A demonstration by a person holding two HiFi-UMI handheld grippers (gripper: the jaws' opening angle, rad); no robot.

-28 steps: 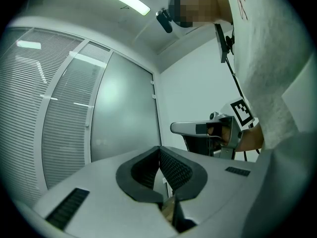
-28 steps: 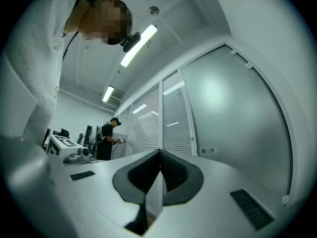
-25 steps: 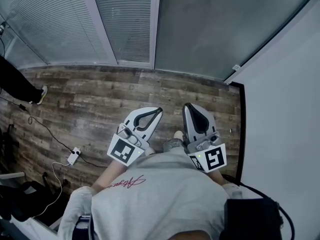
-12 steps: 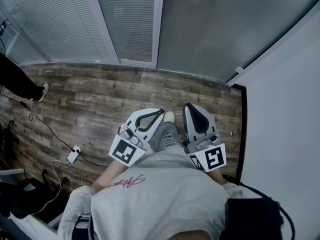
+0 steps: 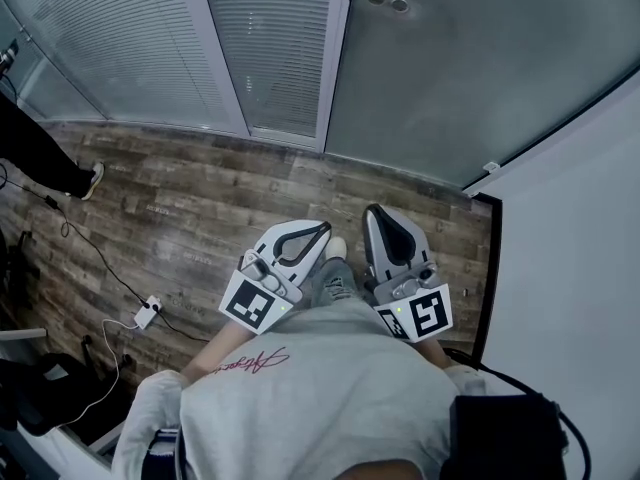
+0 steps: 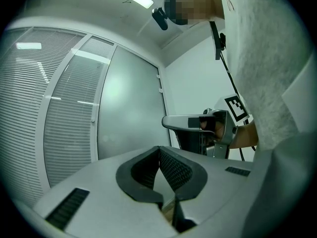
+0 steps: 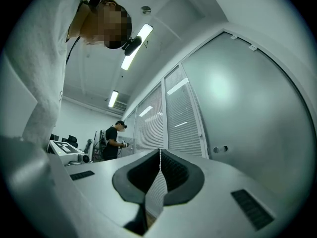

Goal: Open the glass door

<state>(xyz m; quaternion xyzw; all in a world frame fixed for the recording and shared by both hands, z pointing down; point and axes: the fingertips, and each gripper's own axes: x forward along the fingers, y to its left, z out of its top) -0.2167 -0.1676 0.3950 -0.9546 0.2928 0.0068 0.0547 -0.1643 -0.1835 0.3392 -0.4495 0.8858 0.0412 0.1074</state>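
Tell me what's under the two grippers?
Wood floor lies under the left gripper and right gripper. Between them a shoe and a jeans leg show. The other foot cannot be seen; the grippers or the shirt cover it.

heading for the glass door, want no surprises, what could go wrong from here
The left claw and right claw are both shut and empty, so they must open before gripping. The glass door shows only two small round fittings, no clear handle; a claw could slip on the smooth pane. A cable and power strip lie on the floor at the left: a possible trip.
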